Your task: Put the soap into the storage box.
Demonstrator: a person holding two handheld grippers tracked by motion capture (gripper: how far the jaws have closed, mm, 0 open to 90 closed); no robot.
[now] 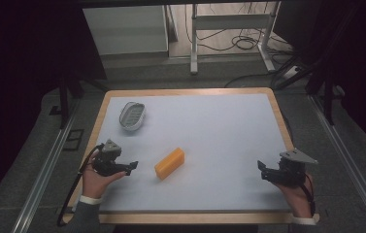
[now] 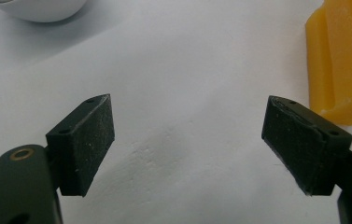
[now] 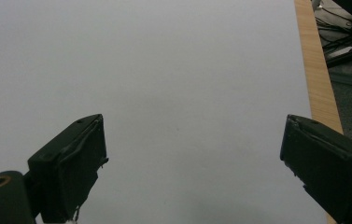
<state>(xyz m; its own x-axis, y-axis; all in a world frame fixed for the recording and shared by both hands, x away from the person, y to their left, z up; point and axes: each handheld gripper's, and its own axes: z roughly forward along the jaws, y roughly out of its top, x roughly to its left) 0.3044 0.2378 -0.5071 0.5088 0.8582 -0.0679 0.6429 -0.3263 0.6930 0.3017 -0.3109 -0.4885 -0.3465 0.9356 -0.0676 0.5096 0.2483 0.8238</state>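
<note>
An orange bar-shaped block (image 1: 169,163) lies on the white table top (image 1: 209,131) near the middle front. A white oval dish with a ribbed inside (image 1: 132,116) rests at the back left. My left gripper (image 1: 131,168) is held low just left of the block, open, with nothing between its jaws. In the left gripper view the orange block (image 2: 339,60) lies beyond the right jaw, and the dish's rim (image 2: 38,9) shows at the top left. My right gripper (image 1: 262,171) is held at the front right, open and empty above bare table (image 3: 164,84).
The table has a wooden rim (image 1: 185,91), whose strip (image 3: 316,70) runs along the right side in the right gripper view. Beyond the far edge stand a white frame leg (image 1: 193,39) and loose cables (image 1: 239,41) on the floor. Metal rails (image 1: 44,165) flank the table.
</note>
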